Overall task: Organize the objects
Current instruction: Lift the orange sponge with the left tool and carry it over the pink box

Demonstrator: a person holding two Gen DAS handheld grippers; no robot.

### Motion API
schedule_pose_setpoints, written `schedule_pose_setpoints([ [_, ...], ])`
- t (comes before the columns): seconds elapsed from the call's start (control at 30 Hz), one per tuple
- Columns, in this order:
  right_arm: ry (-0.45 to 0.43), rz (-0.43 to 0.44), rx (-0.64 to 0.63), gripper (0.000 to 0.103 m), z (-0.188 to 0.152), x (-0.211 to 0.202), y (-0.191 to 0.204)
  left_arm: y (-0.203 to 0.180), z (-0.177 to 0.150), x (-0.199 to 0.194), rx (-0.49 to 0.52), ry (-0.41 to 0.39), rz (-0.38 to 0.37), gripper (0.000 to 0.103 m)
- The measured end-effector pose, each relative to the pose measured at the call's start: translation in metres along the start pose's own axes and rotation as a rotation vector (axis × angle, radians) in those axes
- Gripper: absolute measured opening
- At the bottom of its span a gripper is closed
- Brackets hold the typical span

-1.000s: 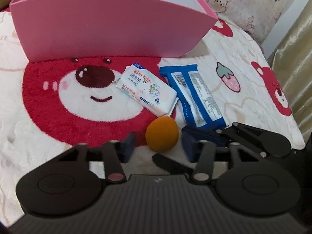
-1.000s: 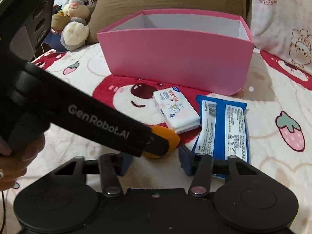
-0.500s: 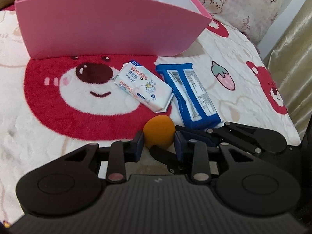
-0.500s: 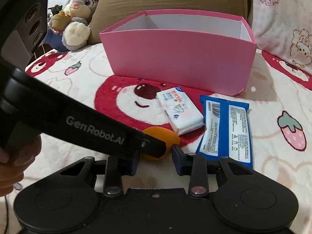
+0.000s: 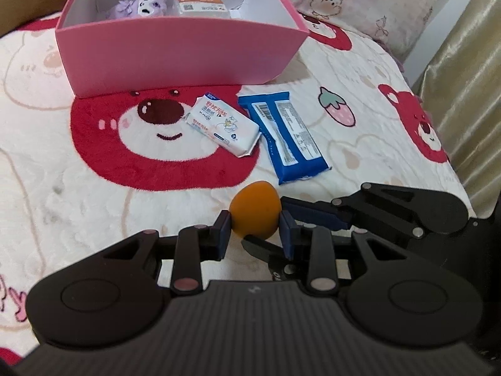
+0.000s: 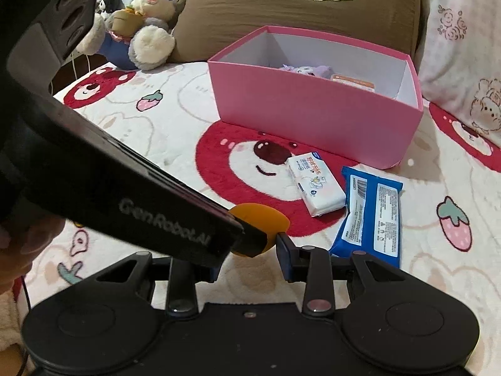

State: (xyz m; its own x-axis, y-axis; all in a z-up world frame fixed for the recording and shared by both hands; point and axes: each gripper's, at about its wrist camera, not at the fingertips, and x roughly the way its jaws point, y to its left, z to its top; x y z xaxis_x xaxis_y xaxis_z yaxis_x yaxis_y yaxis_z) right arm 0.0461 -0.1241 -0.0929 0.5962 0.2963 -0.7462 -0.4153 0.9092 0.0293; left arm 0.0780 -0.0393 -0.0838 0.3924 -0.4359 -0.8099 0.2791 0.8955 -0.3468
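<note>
While both claws pinch the same item, the sorting stands part done.

Item in hand: orange egg-shaped sponge [image 5: 255, 211], squeezed between the pads of the left claw [image 5: 255, 230]. The right claw [image 6: 247, 258] grips it too; in the left wrist view its blue fingers [image 5: 313, 213] come in from the right and meet the sponge. In the right wrist view the left tool's black body hides one finger, so only the right pad is seen touching. The sponge appears lifted clear of the bed cover [image 5: 94, 194], near the viewer.

Container: pink box [image 5: 175, 56], open-topped, at the far side of the bed.

Already stored in the box: purple plush toy [image 5: 141, 4]; flat packet with an orange band [image 5: 200, 6].

Still out, on the bed just in front of the box:
- white tissue pack [image 5: 224, 125], lying on the red bear print;
- blue wrapped pack [image 5: 286, 136], touching the tissue pack's right side.

Judged progress: two items in, one in carriage, two waiting. Remaining: carry the sponge over the box rim, release it, then collect the two packs.
</note>
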Motion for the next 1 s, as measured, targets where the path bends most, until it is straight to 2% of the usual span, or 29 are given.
schedule_pose_setpoints([
  [0.2, 0.003, 0.021, 0.010, 0.040, 0.010, -0.025, 0.003, -0.015, 0.003, -0.026, 0.030, 0.001, 0.012, 0.031],
  [0.4, -0.022, 0.002, -0.024, 0.040, 0.023, -0.052, 0.010, -0.030, 0.012, -0.054, 0.061, -0.011, 0.010, 0.031],
  [0.73, -0.063, -0.004, -0.039, 0.040, 0.053, -0.092, 0.013, -0.040, 0.035, -0.100, 0.071, -0.036, -0.036, 0.031],
  [1.0, -0.101, -0.025, -0.104, 0.041, 0.087, -0.103, 0.014, -0.042, 0.062, -0.125, 0.092, -0.087, -0.013, 0.031],
])
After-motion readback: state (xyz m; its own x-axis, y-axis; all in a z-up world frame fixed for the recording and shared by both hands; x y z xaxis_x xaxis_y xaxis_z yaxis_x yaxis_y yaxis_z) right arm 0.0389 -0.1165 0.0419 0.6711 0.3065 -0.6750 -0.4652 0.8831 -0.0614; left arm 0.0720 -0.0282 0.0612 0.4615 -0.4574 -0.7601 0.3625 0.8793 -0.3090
